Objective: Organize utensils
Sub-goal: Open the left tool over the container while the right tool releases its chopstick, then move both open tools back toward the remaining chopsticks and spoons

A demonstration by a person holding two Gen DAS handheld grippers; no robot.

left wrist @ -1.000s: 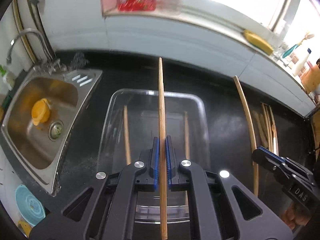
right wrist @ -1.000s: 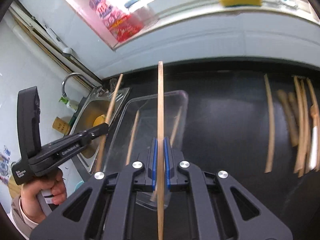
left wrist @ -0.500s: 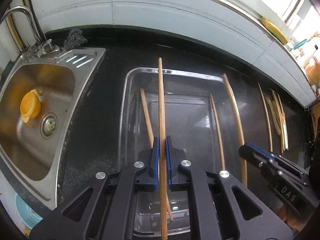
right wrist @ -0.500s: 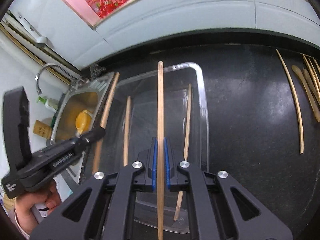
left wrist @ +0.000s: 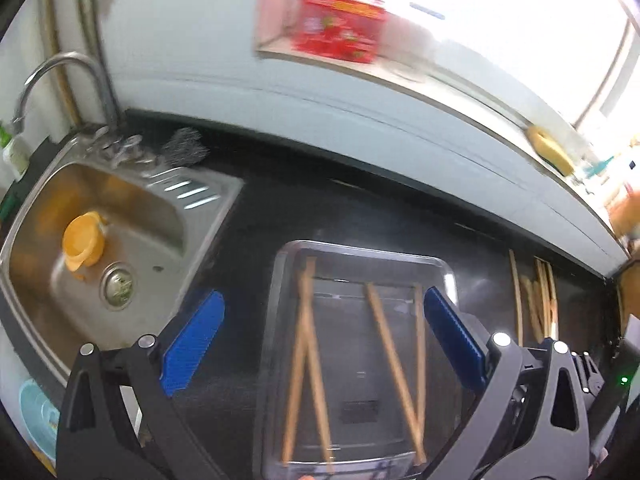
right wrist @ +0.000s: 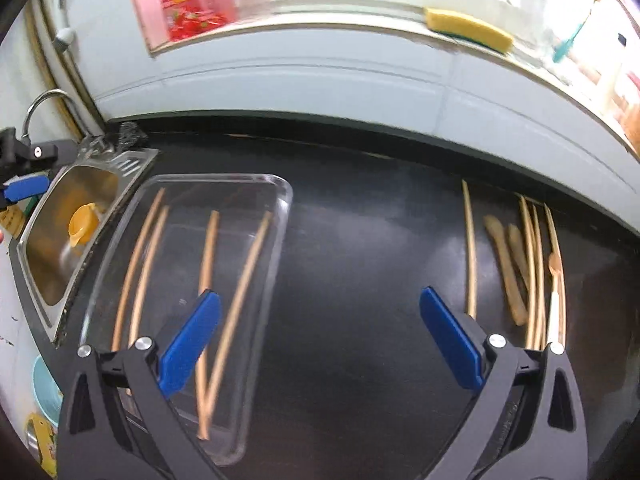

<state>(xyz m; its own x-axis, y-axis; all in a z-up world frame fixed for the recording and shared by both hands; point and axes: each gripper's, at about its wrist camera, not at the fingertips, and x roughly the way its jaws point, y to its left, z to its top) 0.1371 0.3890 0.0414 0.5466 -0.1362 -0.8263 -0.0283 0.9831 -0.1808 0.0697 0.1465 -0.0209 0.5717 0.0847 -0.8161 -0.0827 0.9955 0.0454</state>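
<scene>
Left claw [left wrist: 322, 346] spread, chopsticks [left wrist: 306, 364] in tray [left wrist: 280, 280] beyond

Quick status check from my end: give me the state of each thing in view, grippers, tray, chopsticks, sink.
left gripper: open, empty, above the tray
right gripper: open, empty, above the counter
clear tray: on the counter beside the sink, holding four chopsticks
chopsticks in tray: lying loose, two pairs crossing near their ends
utensils on counter: lying outside the tray, not yet moved
sink: tap not running, orange cup inside
</scene>
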